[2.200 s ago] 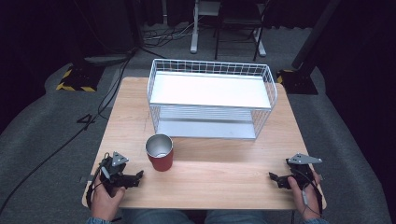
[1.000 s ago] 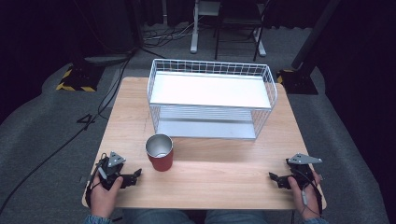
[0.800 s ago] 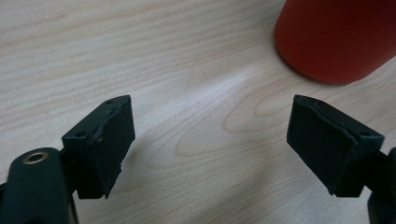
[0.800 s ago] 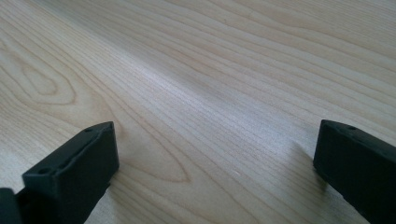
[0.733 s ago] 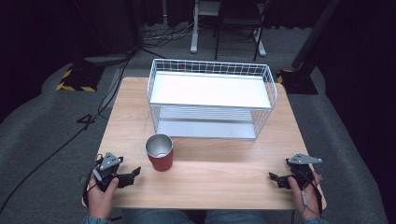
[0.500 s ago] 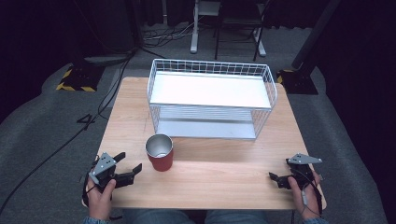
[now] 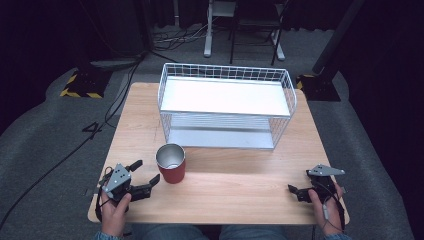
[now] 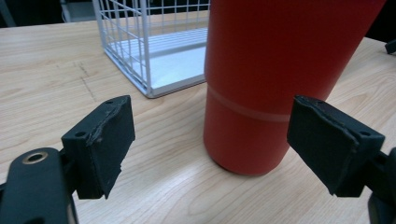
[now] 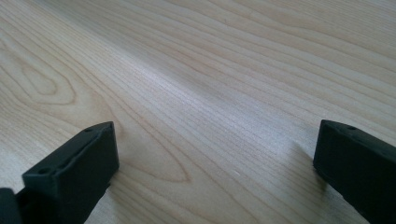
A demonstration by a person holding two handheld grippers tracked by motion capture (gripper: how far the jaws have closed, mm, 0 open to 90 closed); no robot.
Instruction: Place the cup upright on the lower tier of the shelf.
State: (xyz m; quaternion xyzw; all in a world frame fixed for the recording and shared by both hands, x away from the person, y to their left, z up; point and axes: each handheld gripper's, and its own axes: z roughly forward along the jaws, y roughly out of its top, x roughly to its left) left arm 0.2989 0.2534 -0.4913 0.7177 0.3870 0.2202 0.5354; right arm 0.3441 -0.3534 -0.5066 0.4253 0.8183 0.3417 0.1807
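Risk, tipping: the cup (image 7: 171,163) is judged tall for its base; it could be knocked over if one jaw meets the wall before the other.
Risk, slipping: the smooth wall could slide between the pads if gripped too high or too lightly.
Risk, rack: the wire rack (image 7: 226,106) stands just behind; a lifted cup could catch its front rim.
Cup, look: red wall with a faint paler band low down, bare metal rim and inside, upright, open mouth up, seemingly empty.
Cup, place: on the wooden table (image 7: 250,192), near its front left, just before the rack's left corner, apart from it.
Left gripper (image 7: 141,177): jaws spread wide, aimed at the cup, nothing pinched; cup just ahead, not yet between the pads (image 8: 104,140).
Right gripper (image 7: 297,192): jaws spread, empty, low over bare wood at front right, well apart from the cup.
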